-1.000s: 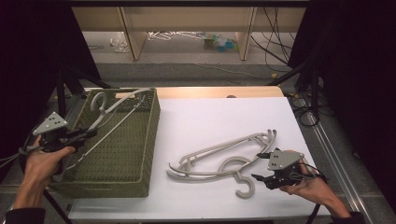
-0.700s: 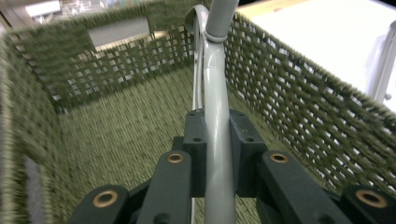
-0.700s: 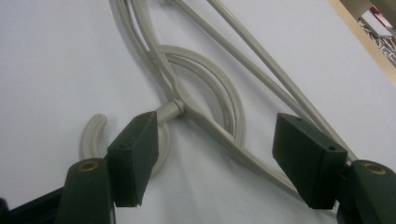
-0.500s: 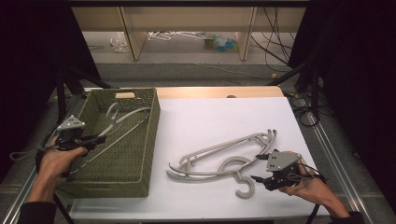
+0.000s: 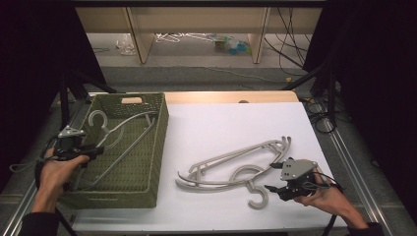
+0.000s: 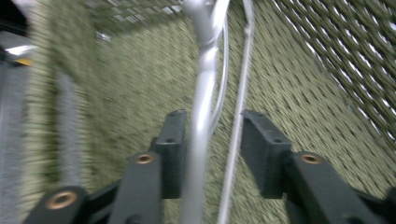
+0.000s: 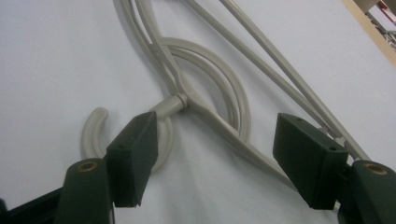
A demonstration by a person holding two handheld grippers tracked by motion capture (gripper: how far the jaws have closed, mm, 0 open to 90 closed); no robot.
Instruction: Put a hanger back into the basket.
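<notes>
The white surface (image 5: pixel 236 128) carries a green woven basket (image 5: pixel 153 162) at its left edge; two beige plastic hangers (image 5: pixel 231 162) lie overlapped on its right half, hooks toward the near edge. A wooden strip (image 5: pixel 231 97) borders its far side.

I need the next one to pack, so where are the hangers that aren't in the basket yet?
In the high view, the beige hangers lie on the white table, right of the green basket, by the right gripper.
</notes>
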